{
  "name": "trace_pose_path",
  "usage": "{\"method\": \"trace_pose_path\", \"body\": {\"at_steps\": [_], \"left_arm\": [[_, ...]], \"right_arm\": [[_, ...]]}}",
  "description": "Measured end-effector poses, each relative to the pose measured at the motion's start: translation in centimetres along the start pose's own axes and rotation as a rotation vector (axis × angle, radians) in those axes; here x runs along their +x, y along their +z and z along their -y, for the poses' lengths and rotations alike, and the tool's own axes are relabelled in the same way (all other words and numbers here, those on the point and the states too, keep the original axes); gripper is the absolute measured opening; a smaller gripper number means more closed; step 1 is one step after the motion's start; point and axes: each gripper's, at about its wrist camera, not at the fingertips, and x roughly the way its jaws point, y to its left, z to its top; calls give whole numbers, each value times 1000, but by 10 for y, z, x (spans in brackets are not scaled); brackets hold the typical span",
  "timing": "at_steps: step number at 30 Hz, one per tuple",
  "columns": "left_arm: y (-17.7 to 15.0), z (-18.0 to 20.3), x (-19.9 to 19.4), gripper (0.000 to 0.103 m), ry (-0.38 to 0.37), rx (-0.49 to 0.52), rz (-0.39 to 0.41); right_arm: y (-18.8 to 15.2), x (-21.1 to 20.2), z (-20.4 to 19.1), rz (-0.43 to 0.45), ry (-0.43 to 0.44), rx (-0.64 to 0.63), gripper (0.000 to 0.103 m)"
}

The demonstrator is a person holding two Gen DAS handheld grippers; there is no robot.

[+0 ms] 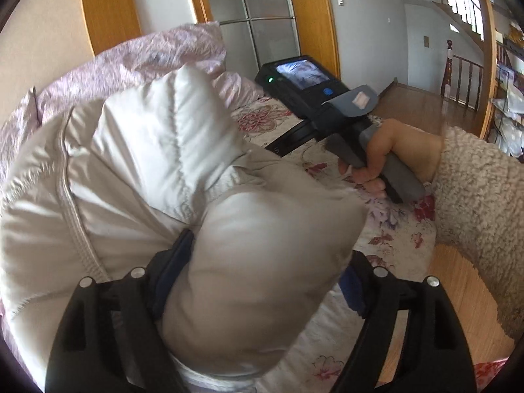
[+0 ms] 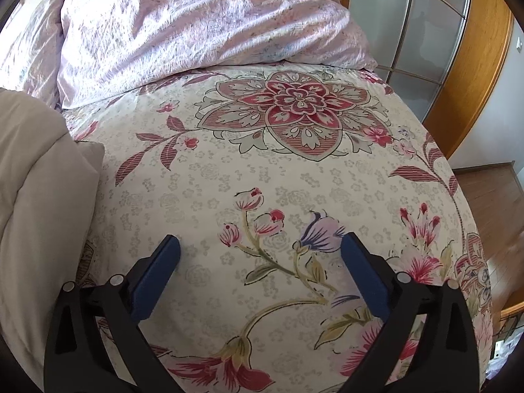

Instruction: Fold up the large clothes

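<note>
My left wrist camera looks close over the jacket (image 1: 147, 170); my right looks down at the bed (image 2: 262, 180), which both share.

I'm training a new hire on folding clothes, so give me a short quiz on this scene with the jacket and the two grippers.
1. True or false: the right gripper holds the jacket.
2. What sits between the left gripper's fingers? A nothing, B the jacket, C the right gripper.
3. In the right wrist view, at which edge of the picture does the jacket show?
Key: 1 false, it is open over the sheet; 2 B; 3 the left edge.
</note>
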Motion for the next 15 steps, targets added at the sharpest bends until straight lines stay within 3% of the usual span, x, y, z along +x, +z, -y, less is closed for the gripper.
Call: {"method": "trace_pose_path", "body": {"at_steps": [3, 7, 9, 12, 15], "left_arm": [[3, 10, -17, 84, -29, 36, 19], [7, 18, -57, 86, -125, 71, 88], [12, 10, -76, 86, -143, 50, 121], [17, -20, -98, 86, -60, -29, 164], [16, -57, -105, 86, 84, -95, 163]], "right_arm": [[0, 0, 1, -1, 2, 2, 100], [0, 0, 0, -1, -2, 3, 101], [0, 0, 1, -2, -2, 4, 101], [-1, 1, 1, -4, -7, 9, 102], [-1, 1, 2, -5, -8, 12, 102]]}}
